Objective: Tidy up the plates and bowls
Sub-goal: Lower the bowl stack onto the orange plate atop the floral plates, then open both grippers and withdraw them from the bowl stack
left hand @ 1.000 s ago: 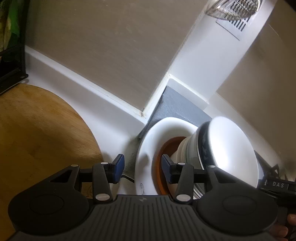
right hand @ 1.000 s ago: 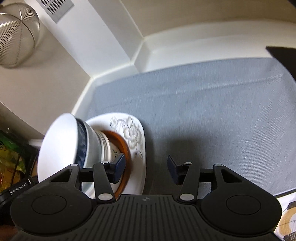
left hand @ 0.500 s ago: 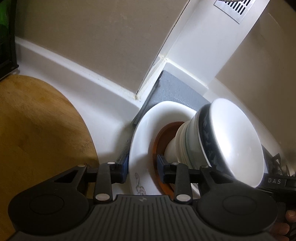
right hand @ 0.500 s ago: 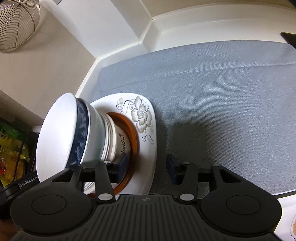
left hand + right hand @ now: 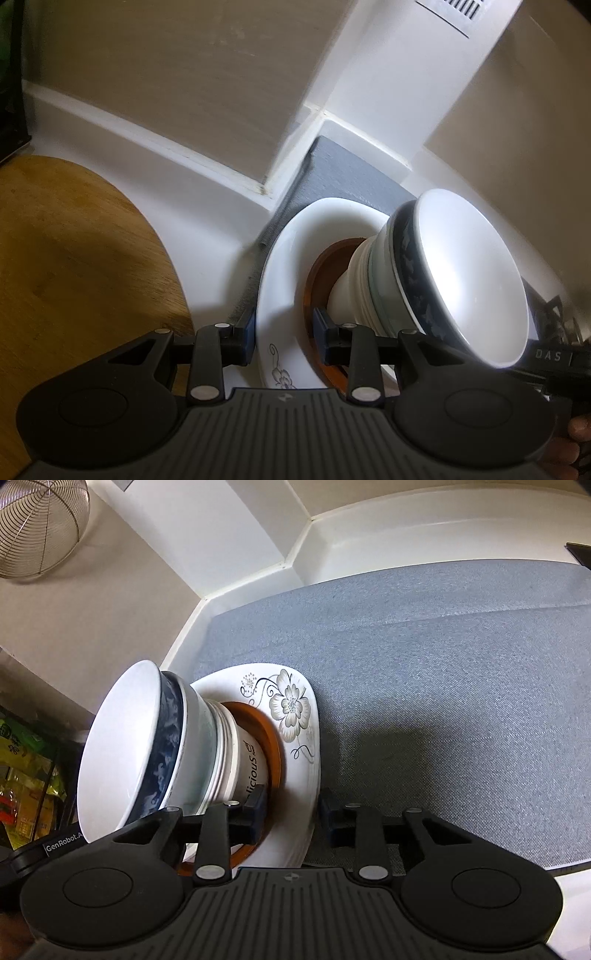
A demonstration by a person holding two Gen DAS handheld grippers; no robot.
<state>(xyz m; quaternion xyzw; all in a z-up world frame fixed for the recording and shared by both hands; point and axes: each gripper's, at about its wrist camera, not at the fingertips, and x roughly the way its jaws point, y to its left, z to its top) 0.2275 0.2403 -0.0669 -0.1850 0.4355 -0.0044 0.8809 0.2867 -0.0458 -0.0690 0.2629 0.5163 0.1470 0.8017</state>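
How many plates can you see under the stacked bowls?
2. A white floral plate lies on the grey mat; a brown plate sits on it, beneath the bowls. Ridges along the white plate's edge may be more plates hidden underneath.

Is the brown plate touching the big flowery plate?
Touching. In the right wrist view the brown plate sits flat in the flowery plate, under the stacked bowls, with no gap between them.
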